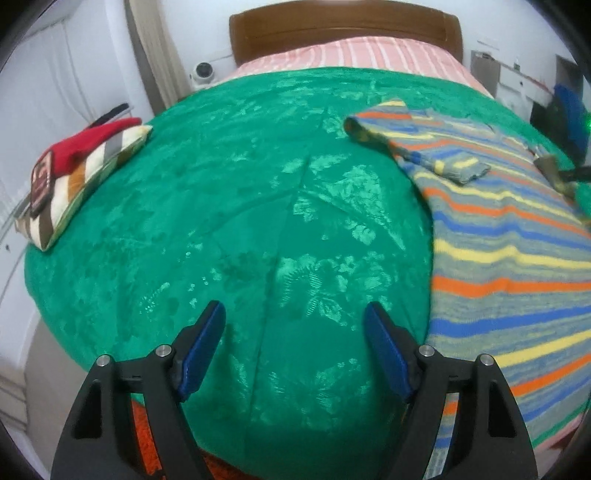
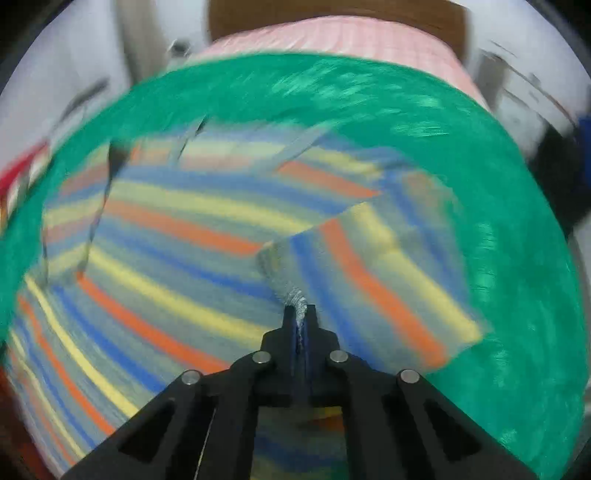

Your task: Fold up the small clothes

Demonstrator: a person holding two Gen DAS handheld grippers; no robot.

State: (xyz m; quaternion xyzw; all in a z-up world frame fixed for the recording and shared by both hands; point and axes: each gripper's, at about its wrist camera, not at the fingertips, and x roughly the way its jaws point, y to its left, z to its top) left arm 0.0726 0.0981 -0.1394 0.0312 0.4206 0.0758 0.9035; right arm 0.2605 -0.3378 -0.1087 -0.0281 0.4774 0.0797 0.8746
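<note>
Striped shirt (image 2: 177,236) lies flat on bed's green blanket (image 1: 229,206). Right tool (image 2: 300,314) pinches folded-over sleeve edge; left tool (image 1: 293,325) spread, empty, beside shirt. Advice: carry sleeve across low, lay flat along body before letting go.

Right wrist view smeared; striped shirt (image 1: 509,236) cut off at right edge.

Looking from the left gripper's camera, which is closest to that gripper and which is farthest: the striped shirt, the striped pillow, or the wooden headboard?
From the left gripper, open over the green blanket:
1. Striped shirt, closest, lying just to the right of the fingers.
2. Striped pillow, farther, at the blanket's left edge with something red on it.
3. Wooden headboard, farthest, at the far end of the bed.
</note>
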